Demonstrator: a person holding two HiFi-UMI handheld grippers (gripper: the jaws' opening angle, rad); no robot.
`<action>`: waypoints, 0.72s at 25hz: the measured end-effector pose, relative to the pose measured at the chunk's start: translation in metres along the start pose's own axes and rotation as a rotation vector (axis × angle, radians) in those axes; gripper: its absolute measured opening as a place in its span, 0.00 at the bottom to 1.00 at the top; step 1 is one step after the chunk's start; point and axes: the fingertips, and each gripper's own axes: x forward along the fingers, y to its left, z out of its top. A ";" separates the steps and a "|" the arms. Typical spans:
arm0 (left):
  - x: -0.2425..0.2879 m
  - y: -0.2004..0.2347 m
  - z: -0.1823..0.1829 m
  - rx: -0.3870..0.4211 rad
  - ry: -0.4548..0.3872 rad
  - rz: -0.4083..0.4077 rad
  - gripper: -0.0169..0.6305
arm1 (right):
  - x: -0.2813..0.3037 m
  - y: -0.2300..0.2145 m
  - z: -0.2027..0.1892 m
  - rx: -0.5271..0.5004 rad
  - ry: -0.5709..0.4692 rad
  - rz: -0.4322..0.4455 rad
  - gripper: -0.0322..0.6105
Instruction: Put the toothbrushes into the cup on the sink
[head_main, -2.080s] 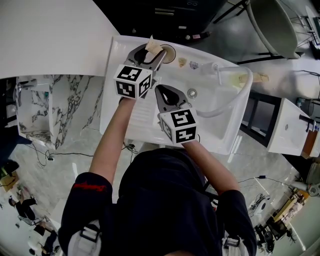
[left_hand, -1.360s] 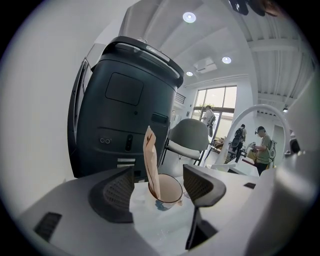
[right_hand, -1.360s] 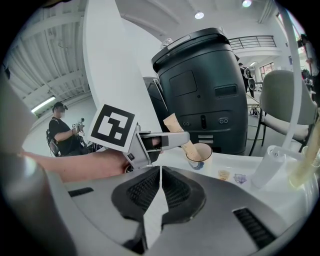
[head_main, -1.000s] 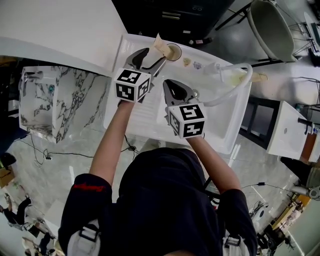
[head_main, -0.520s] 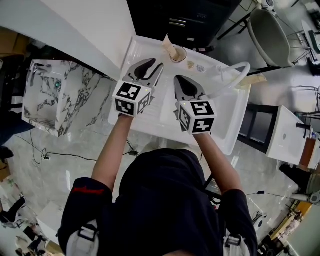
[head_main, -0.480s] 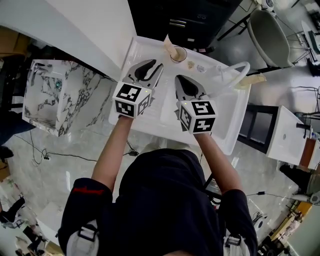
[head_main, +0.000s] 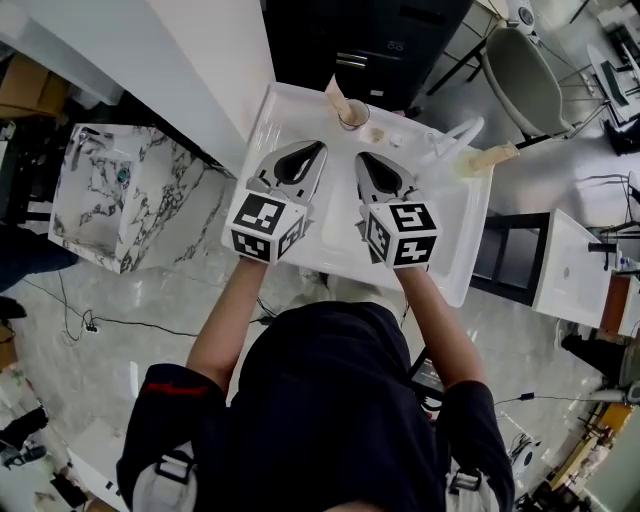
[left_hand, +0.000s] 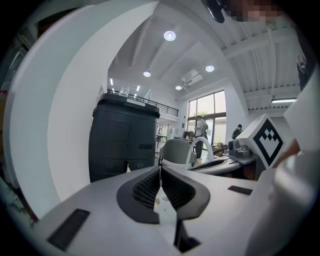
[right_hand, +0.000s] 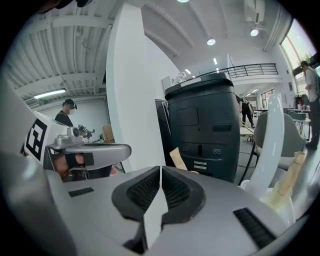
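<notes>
Left gripper, centre-left: jaws clenched, empty. Small clear glass cup, upper centre on white sink rim, holds tan paper-wrapped toothbrush leaning left. Risk: lean tips cup. Right gripper: clenched, empty. Pale wooden-handled item at right edge: possibly unplaced brush, cannot tell.

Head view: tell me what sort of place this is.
Probably a bathroom-fixture showroom or test hall, not a home bathroom: the white sink stands on an open floor, a marble-patterned unit sits beside it, and the left gripper view shows a high industrial ceiling.
</notes>
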 end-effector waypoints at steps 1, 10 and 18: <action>-0.002 -0.003 0.003 0.001 -0.004 0.000 0.06 | -0.003 0.001 0.002 -0.002 -0.004 0.001 0.11; -0.012 -0.039 0.012 0.021 -0.014 -0.005 0.05 | -0.037 -0.005 0.016 -0.025 -0.058 0.013 0.11; -0.016 -0.089 0.021 0.035 -0.027 0.012 0.05 | -0.081 -0.018 0.018 -0.029 -0.086 0.036 0.11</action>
